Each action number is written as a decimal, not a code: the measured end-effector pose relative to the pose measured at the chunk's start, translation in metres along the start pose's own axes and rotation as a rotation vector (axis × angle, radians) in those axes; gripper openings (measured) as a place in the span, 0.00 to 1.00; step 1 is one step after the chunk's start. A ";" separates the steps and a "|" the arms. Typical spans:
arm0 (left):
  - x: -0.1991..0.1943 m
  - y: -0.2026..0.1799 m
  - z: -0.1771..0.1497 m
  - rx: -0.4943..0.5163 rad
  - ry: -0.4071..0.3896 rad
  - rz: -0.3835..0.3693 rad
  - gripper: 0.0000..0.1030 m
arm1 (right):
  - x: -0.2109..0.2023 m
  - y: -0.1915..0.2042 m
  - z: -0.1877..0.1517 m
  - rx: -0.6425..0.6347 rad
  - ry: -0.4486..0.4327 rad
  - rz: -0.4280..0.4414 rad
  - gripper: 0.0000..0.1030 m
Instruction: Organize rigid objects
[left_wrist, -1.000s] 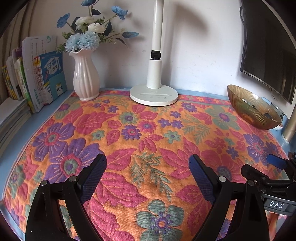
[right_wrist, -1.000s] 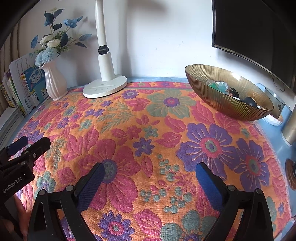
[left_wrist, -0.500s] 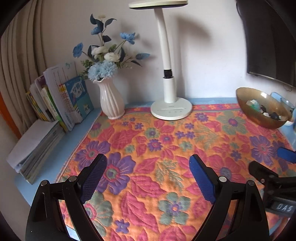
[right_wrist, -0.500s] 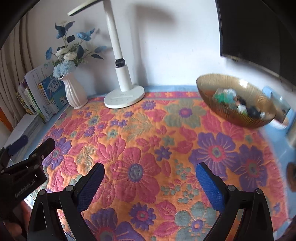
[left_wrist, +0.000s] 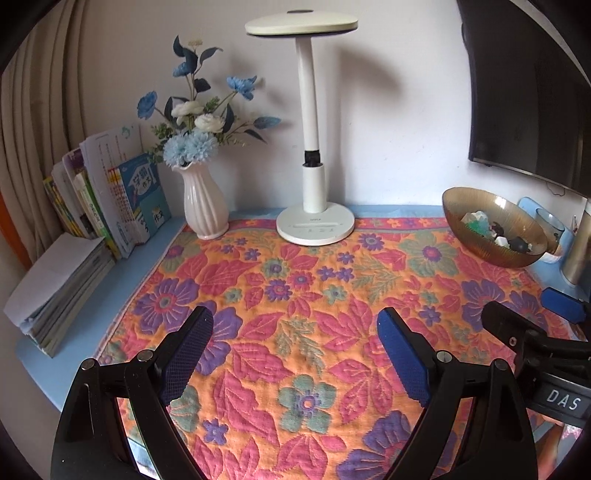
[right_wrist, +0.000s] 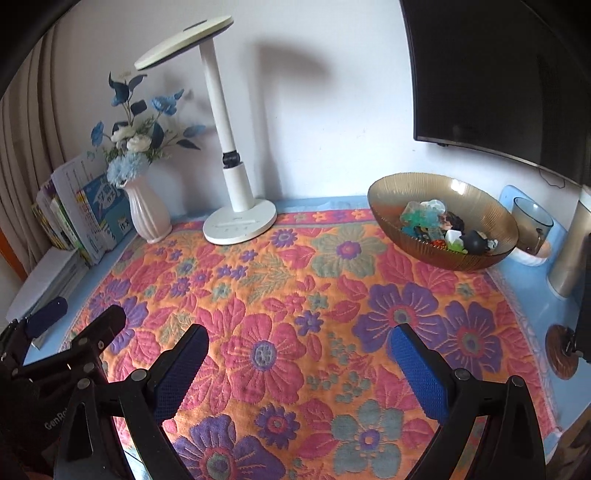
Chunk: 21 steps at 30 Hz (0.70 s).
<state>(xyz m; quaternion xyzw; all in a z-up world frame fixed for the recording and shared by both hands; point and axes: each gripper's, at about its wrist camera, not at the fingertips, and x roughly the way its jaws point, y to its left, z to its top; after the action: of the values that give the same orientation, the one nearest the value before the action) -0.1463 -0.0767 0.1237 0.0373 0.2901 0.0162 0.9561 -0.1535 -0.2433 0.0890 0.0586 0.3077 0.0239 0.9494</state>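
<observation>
One amber bowl (right_wrist: 443, 258) sits on the flowered cloth (right_wrist: 295, 314), which is one single piece; the small toys (right_wrist: 436, 225) piled in the bowl overlap too much to count. There is one white desk lamp (left_wrist: 314, 147), one white vase (left_wrist: 205, 206) of flowers, and one dark screen (right_wrist: 498, 74) on the wall. Two hand-held grippers show, the left hand-held gripper (left_wrist: 295, 354) and the right hand-held gripper (right_wrist: 299, 369), and the books (left_wrist: 110, 199) at the left are too many and too packed to number.

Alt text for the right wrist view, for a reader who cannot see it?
Right gripper, jaws open and empty, over a floral cloth; an amber bowl of small toys sits far right, a lamp and vase far left.
</observation>
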 end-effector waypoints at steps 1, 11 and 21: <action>-0.003 -0.001 0.001 0.001 -0.008 -0.002 0.87 | -0.001 0.000 0.001 -0.001 -0.003 0.000 0.96; 0.003 -0.004 -0.003 0.002 0.002 0.001 0.87 | -0.002 0.002 -0.001 -0.001 0.001 -0.002 0.96; 0.042 0.009 -0.022 -0.001 -0.008 -0.050 0.87 | 0.025 0.003 -0.015 -0.016 0.038 -0.039 0.96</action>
<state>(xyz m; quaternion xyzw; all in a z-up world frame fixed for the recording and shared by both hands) -0.1237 -0.0644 0.0825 0.0294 0.2873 -0.0078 0.9574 -0.1424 -0.2369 0.0630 0.0445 0.3264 0.0088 0.9441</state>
